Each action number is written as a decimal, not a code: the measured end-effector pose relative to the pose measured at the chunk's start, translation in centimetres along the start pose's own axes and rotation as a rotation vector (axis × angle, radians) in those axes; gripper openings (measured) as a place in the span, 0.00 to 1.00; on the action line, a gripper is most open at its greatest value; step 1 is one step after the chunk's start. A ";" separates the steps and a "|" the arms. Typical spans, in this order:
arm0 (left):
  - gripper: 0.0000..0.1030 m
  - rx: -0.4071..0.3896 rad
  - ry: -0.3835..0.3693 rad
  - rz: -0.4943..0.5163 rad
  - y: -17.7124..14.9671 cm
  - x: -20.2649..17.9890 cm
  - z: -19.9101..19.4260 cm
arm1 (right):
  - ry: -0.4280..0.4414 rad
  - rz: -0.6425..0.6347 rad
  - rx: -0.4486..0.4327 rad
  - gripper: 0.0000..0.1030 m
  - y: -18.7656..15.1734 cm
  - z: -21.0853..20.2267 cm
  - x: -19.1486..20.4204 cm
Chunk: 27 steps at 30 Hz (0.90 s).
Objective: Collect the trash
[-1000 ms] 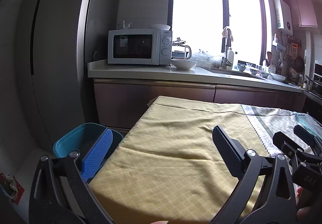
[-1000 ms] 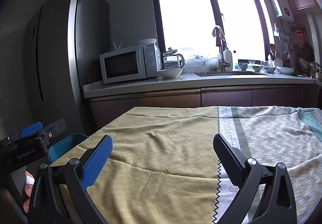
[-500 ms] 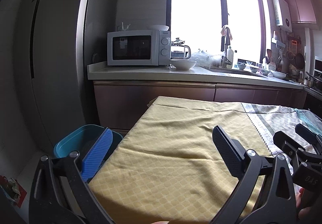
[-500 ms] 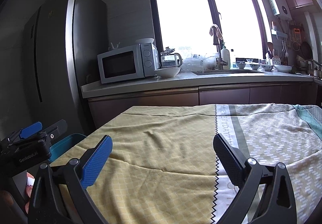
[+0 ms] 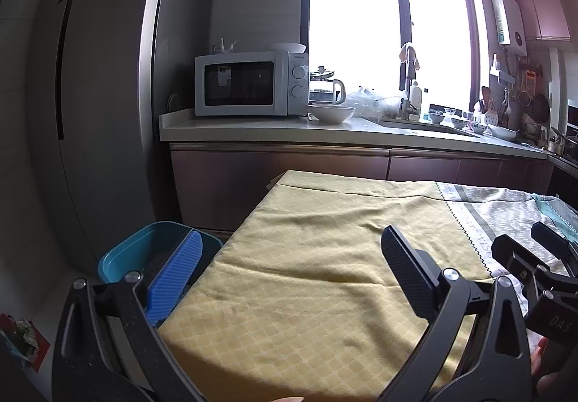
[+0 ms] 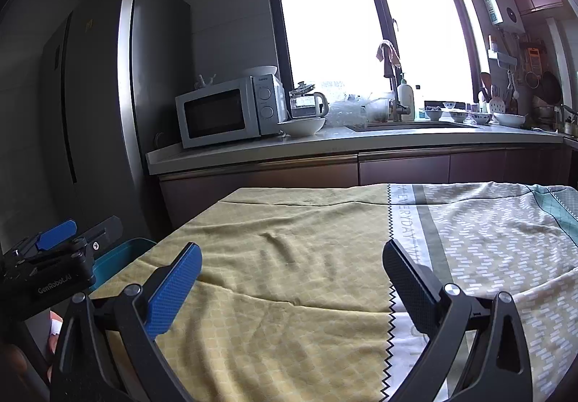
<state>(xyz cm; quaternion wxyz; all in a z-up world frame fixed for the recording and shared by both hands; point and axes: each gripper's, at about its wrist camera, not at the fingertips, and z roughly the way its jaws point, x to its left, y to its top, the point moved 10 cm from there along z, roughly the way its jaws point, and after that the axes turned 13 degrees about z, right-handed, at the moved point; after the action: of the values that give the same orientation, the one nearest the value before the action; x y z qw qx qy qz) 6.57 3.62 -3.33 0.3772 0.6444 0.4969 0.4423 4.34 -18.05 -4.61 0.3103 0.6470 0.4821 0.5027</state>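
Left wrist view: my left gripper (image 5: 289, 257) and right gripper (image 6: 292, 268) hang spread, empty, over the bare tablecloth (image 5: 325, 257); I'd scan for trash, then drop it squarely into the blue bin (image 5: 123, 254).

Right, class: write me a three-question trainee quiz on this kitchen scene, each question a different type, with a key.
1. True or false: the left gripper is shut on a piece of trash.
2. Where is the blue bin? A) on the counter B) on the floor beside the table's left edge C) on the tablecloth
3. Fill in: the white bowl on the counter sits just right of the ______.

Key: 1 false, its jaws are open and empty; 2 B; 3 microwave.
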 end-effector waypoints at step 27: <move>0.95 0.004 0.001 0.000 0.1 0.0 0.0 | -0.004 0.008 -0.001 0.94 0.0 -0.1 0.0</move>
<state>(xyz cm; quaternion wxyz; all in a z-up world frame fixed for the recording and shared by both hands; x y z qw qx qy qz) 6.57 3.63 -3.26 0.3757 0.6449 0.4978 0.4417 4.23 -18.05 -4.56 0.3093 0.6498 0.4786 0.5030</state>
